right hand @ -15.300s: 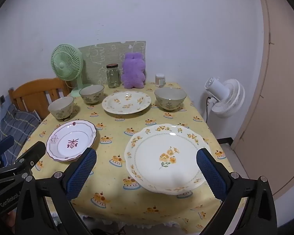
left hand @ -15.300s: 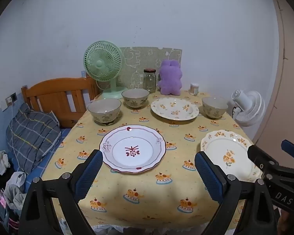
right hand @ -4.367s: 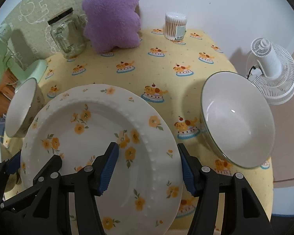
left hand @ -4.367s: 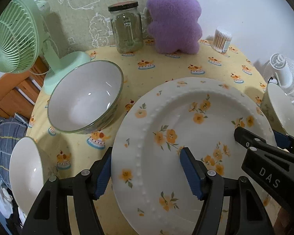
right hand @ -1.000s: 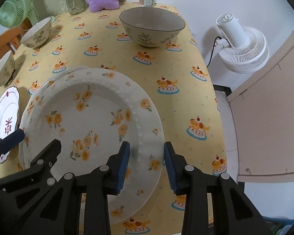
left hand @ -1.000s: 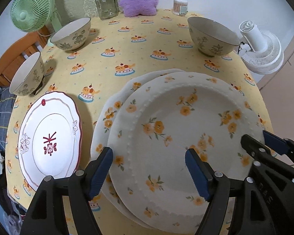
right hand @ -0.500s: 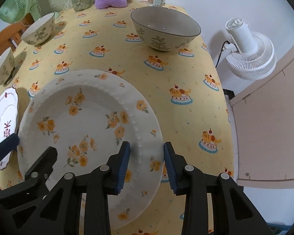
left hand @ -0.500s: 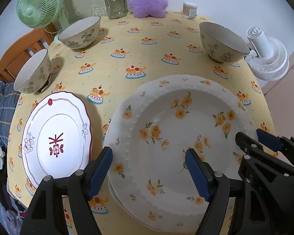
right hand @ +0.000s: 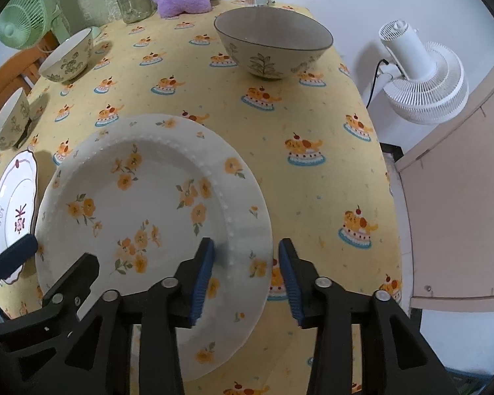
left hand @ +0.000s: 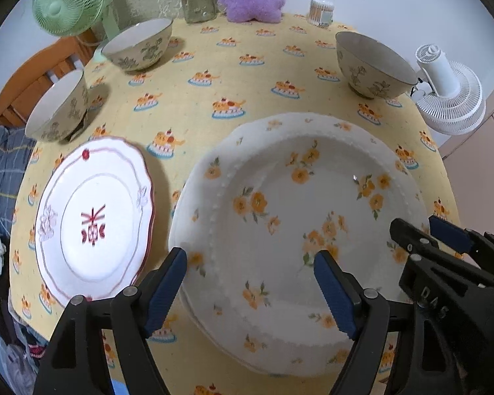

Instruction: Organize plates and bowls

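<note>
Straddling rim of flowered plate (right hand: 141,204): right gripper (right hand: 245,273), jaws opening, one blue pad inside rim, other outside, neither pressing. Left gripper (left hand: 250,283) over same plate's opposite rim, jaws opening too, wide apart, no grip. Flowered plate lies stacked on second plate, on yellow tablecloth (left hand: 194,98). Red-trimmed plate (left hand: 94,220) just left of flowered plate. Large bowl (right hand: 273,41) beyond it, toward far right edge; two smaller bowls (left hand: 138,46) far left.

flowered plate (left hand: 296,230) moved onto front plate, right gripper (right hand: 247,263) opening off its rim
</note>
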`<state>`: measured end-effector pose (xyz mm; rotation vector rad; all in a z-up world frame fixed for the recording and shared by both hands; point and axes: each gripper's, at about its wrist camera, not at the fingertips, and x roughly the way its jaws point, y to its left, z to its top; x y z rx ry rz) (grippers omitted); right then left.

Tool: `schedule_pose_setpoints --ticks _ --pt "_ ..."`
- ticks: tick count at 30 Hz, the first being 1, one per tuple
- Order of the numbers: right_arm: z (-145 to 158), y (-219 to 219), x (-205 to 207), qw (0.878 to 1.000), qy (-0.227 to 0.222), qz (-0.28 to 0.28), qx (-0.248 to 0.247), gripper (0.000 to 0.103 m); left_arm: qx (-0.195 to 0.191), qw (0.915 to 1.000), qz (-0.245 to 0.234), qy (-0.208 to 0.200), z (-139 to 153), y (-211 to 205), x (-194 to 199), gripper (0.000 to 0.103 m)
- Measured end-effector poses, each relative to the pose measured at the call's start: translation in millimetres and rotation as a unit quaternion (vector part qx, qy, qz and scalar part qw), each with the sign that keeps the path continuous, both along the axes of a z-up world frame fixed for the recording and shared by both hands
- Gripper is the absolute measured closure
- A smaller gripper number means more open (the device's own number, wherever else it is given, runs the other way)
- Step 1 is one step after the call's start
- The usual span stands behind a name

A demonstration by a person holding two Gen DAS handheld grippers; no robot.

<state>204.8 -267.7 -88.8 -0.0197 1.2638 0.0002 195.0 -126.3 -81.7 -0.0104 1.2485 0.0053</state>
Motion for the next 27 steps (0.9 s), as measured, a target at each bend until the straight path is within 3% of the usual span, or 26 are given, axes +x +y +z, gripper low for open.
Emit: schedule_pose_setpoints --ticks 10,21,27 --pt "29.8 4.1 -14.9 0.999 -0.042 -0.014 0.021 0.029 -0.01 0.9998 -0.015 -0.011 18.5 12.2 -10.0 0.013" --pt "61.5 40.1 -28.8 0.996 -0.065 -0.045 0.03 0.028 -0.016 0.9979 -0.05 -0.038 46.3 44.8 -12.1 0.013" --pt "75.0 71.4 -30.4 0.996 -0.07 -0.046 0.016 0.028 0.0 0.997 -0.055 -0.055 57.5 71.4 -12.6 0.013"
